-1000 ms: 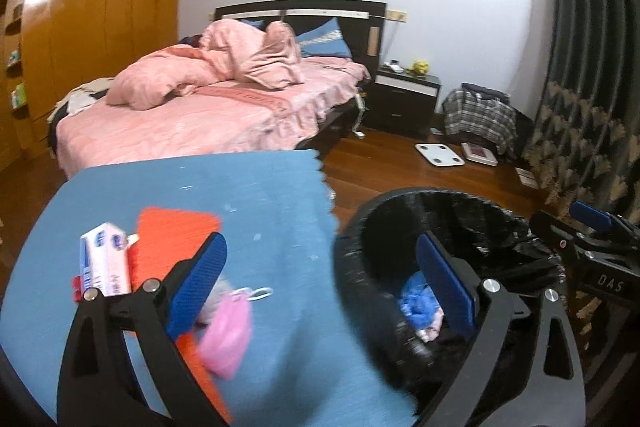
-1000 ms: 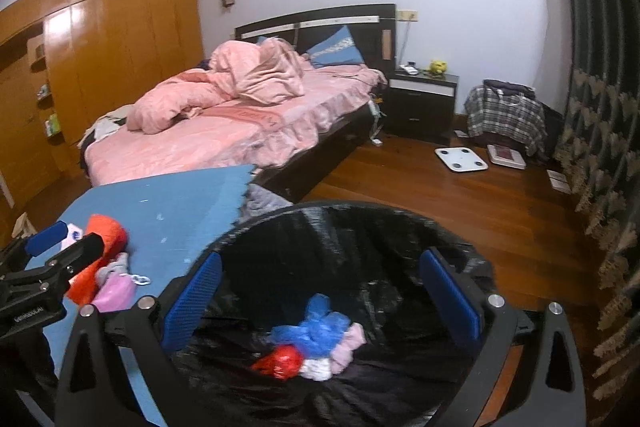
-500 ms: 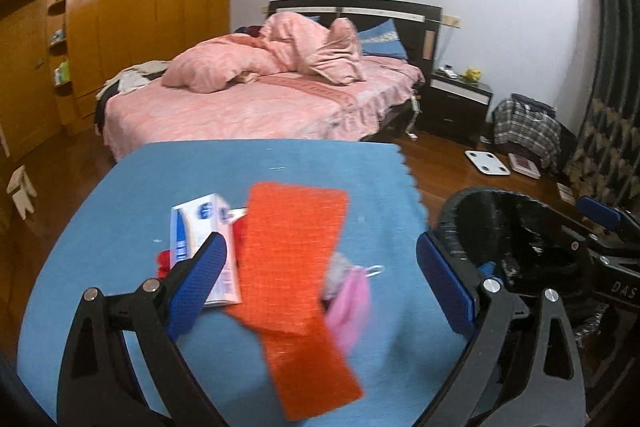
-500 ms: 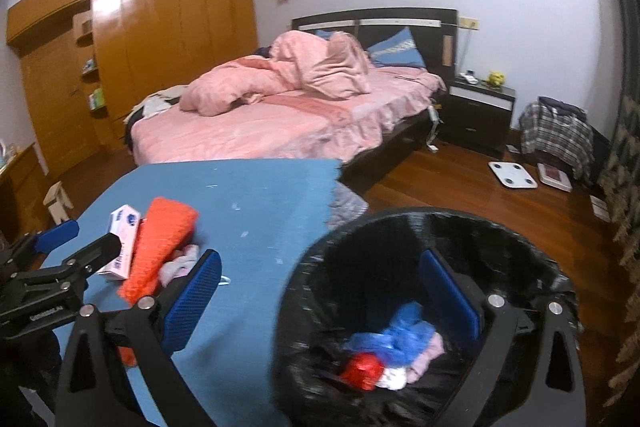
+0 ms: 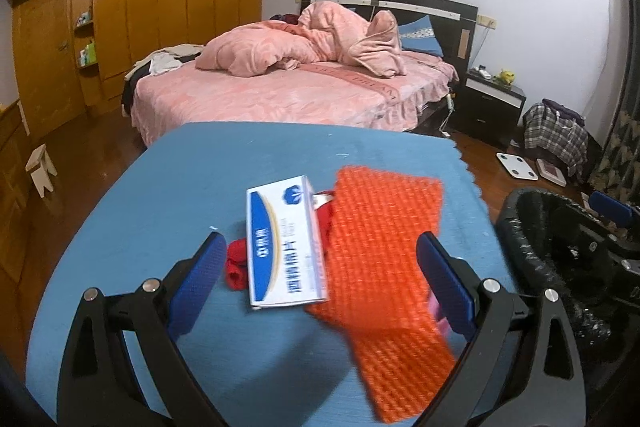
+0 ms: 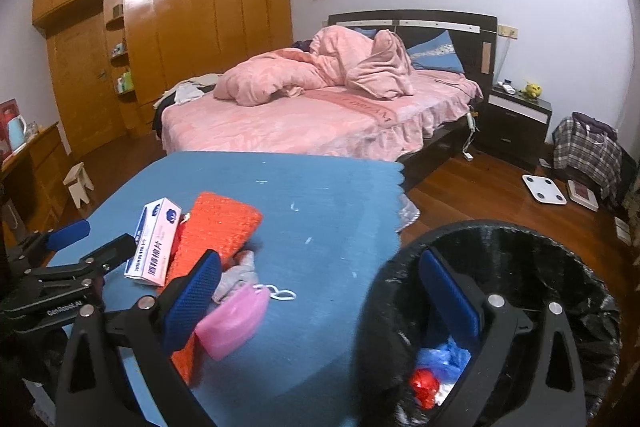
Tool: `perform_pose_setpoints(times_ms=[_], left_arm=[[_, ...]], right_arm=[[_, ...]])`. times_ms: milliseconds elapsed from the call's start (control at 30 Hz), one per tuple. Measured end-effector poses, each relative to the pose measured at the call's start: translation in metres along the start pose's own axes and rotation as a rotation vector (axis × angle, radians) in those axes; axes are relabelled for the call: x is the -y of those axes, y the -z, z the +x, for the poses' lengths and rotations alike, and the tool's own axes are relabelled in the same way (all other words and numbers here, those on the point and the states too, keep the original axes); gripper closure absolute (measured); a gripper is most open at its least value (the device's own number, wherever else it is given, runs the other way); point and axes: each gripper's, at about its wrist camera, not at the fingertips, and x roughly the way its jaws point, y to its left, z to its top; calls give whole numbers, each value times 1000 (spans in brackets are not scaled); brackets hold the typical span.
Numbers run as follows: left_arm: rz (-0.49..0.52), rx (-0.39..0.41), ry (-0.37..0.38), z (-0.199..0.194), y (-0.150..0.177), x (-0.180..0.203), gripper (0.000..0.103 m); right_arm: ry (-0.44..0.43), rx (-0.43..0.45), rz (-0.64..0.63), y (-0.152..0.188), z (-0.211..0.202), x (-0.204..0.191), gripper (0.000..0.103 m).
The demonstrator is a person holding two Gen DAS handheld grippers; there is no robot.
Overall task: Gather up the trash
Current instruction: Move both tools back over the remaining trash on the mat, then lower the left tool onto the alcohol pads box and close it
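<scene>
On the blue mat lies a small pile: a white and blue carton, an orange woven sheet, a red scrap, a grey rag and a pink mask. My left gripper hangs open just above the carton and orange sheet, holding nothing. My right gripper is open and empty, one finger over the pile, the other over the black-lined trash bin, which holds blue, red and white scraps.
A bed with pink bedding stands beyond the mat, a dark nightstand to its right. On the wood floor lie a white scale and a plaid bag. A small stool sits left, by wooden wardrobes.
Both grippers swung left, away from the bin toward the pile. The left one now faces the carton and orange sheet; the bin has slid to the right edge of its view.
</scene>
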Motion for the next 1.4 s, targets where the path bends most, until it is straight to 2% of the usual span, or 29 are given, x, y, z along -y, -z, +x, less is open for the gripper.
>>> perform_pose_setpoints(times_ms=[333,1067,1400], left_arm=[[-21,-40,-22,21,7,-19,10],[-33,-83,-24,47,12,-22,10],[-63,-105,-27,59,14,-35,10]], right_arm=[[-12,-20,-25,4,16,-14,6],[36,-45,-7,13,34,5,6],[22,-48,-31,13,38,-5,6]])
